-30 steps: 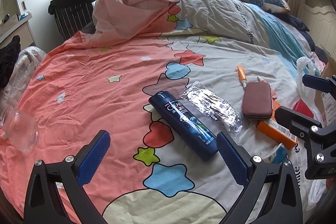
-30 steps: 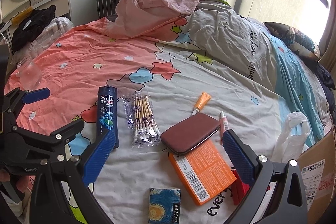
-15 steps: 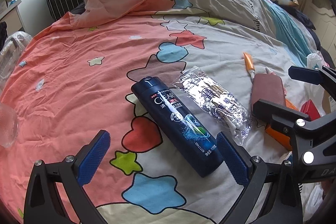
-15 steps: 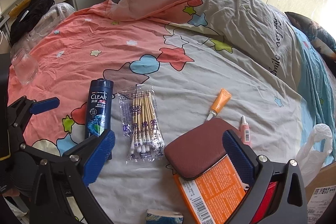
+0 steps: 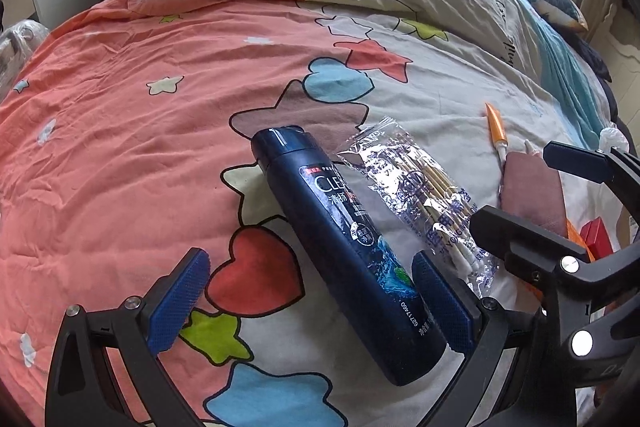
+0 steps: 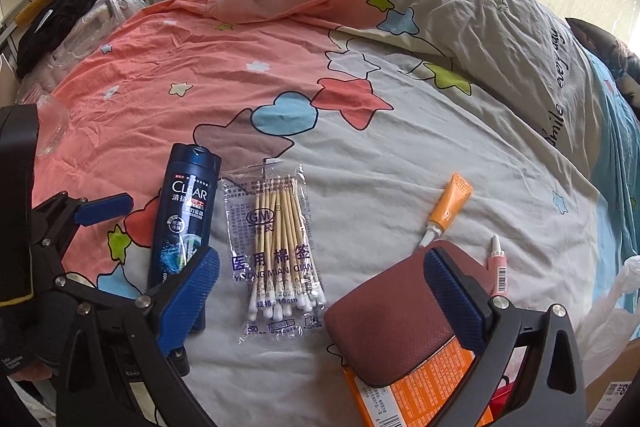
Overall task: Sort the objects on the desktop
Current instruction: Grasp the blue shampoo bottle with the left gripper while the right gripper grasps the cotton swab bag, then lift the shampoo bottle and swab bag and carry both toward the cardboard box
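on a bed spread with a coral and grey quilt printed with stars and hearts [image 5: 120, 155], a dark blue plastic shampoo bottle [image 5: 344, 243] lies on its side, cap pointing far. the left gripper [image 5: 312, 299] hangs over the bottle's near half with its blue-padded jaws spread wide, the right pad just beside the bottle's base, nothing held. just right of the bottle, touching it or nearly so, lies a clear plastic packet of wooden cotton swabs [image 6: 278, 247]. the right gripper [image 6: 320, 303] hovers with jaws wide apart over the packet's near end and a maroon textured pouch [image 6: 400, 319], gripping nothing. the pouch rests on a flat orange box [image 6: 432, 391]. far of the pouch lie a small orange tube [image 6: 450, 205] and, to its right, a slim pink tube [image 6: 497, 265].
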The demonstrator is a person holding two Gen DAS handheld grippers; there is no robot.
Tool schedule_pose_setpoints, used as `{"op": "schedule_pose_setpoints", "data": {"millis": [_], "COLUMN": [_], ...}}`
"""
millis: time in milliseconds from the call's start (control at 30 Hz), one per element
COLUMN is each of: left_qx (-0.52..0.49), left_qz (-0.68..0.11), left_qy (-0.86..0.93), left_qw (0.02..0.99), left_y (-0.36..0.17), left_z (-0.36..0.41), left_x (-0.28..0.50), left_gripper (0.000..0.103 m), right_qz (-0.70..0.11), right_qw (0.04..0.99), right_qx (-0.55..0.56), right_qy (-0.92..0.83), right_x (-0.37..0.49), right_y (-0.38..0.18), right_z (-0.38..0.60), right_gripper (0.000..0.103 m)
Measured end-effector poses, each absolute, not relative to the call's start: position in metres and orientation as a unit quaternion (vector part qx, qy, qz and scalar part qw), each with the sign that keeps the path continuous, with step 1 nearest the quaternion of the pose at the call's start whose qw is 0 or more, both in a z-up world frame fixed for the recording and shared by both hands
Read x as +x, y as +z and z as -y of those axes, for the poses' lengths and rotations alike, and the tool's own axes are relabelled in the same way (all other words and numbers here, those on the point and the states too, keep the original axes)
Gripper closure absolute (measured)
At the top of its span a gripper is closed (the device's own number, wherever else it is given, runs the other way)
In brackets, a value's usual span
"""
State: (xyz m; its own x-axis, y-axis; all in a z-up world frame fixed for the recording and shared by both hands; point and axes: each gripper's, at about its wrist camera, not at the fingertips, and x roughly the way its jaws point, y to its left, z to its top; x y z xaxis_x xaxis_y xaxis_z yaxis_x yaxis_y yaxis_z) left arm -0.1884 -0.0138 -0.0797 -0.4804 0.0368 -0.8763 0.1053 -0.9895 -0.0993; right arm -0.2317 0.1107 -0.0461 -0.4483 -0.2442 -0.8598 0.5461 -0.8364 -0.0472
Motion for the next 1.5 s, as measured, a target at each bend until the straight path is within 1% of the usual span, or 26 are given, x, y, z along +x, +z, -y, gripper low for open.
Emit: {"op": "schedule_pose_setpoints", "data": {"millis": [167, 200, 233, 267, 300, 333, 600, 767, 900, 967, 1000, 1033, 1100, 1133, 1167, 1200, 1233, 1500], "left_qx": [0.511, 0.51, 0.507, 0.504, 0.506, 0.508, 0.501, 0.487, 0.481, 0.482, 0.481, 0.481, 0.48, 0.48, 0.479, 0.479, 0.478, 0.467], "left_qz": [-0.076, -0.079, -0.076, -0.072, -0.068, -0.06, 0.002, 0.041, 0.056, 0.058, 0.058, 0.058, 0.053, 0.051, 0.05, 0.047, 0.045, 0.047], "left_qy": [-0.856, -0.857, -0.859, -0.86, -0.86, -0.859, -0.865, -0.872, -0.874, -0.873, -0.874, -0.874, -0.874, -0.875, -0.875, -0.876, -0.876, -0.882], "left_qw": [0.017, 0.013, 0.013, 0.012, 0.001, -0.003, -0.033, -0.037, -0.037, -0.038, -0.04, -0.041, -0.043, -0.043, -0.043, -0.044, -0.045, -0.045], "left_y": [-0.08, -0.079, -0.078, -0.076, -0.074, -0.074, -0.066, -0.061, -0.059, -0.059, -0.059, -0.059, -0.059, -0.058, -0.057, -0.056, -0.055, -0.044], "left_z": [0.013, 0.014, 0.014, 0.014, 0.013, 0.012, 0.006, 0.005, 0.007, 0.009, 0.011, 0.012, 0.015, 0.017, 0.02, 0.022, 0.024, 0.027], "left_x": [-0.189, -0.189, -0.188, -0.187, -0.186, -0.186, -0.171, -0.161, -0.157, -0.156, -0.155, -0.154, -0.152, -0.151, -0.15, -0.149, -0.147, -0.138], "left_gripper": [0.0, 0.005, 0.018, 0.026, 0.046, 0.056, 0.065, 0.066, 0.067, 0.067, 0.067, 0.067, 0.067, 0.067, 0.067, 0.068, 0.068, 0.068], "right_qz": [-0.155, -0.154, -0.154, -0.157, -0.16, -0.164, -0.169, -0.165, -0.16, -0.152, -0.144, -0.144, -0.153, -0.151, -0.145, -0.137, -0.129, -0.108], "right_qw": [0.239, 0.239, 0.239, 0.237, 0.235, 0.234, 0.236, 0.241, 0.247, 0.254, 0.26, 0.26, 0.25, 0.247, 0.245, 0.246, 0.248, 0.262], "right_qx": [0.471, 0.471, 0.471, 0.469, 0.469, 0.468, 0.478, 0.491, 0.513, 0.529, 0.538, 0.541, 0.539, 0.538, 0.538, 0.541, 0.545, 0.537], "right_qy": [-0.835, -0.835, -0.835, -0.836, -0.836, -0.836, -0.829, -0.821, -0.806, -0.796, -0.789, -0.787, -0.79, -0.792, -0.793, -0.793, -0.791, -0.795], "right_x": [-0.235, -0.235, -0.235, -0.235, -0.234, -0.234, -0.234, -0.236, -0.238, -0.239, -0.241, -0.241, -0.24, -0.24, -0.24, -0.24, -0.24, -0.222], "right_y": [-0.048, -0.047, -0.047, -0.046, -0.047, -0.047, -0.055, -0.062, -0.073, -0.08, -0.083, -0.085, -0.086, -0.085, -0.083, -0.081, -0.08, -0.06], "right_z": [-0.11, -0.11, -0.11, -0.109, -0.108, -0.107, -0.098, -0.088, -0.077, -0.072, -0.071, -0.071, -0.07, -0.072, -0.074, -0.076, -0.079, -0.085], "right_gripper": [0.001, 0.001, 0.001, 0.001, 0.001, 0.001, 0.001, 0.001, 0.002, 0.007, 0.017, 0.03, 0.039, 0.052, 0.058, 0.07, 0.08, 0.083]}}
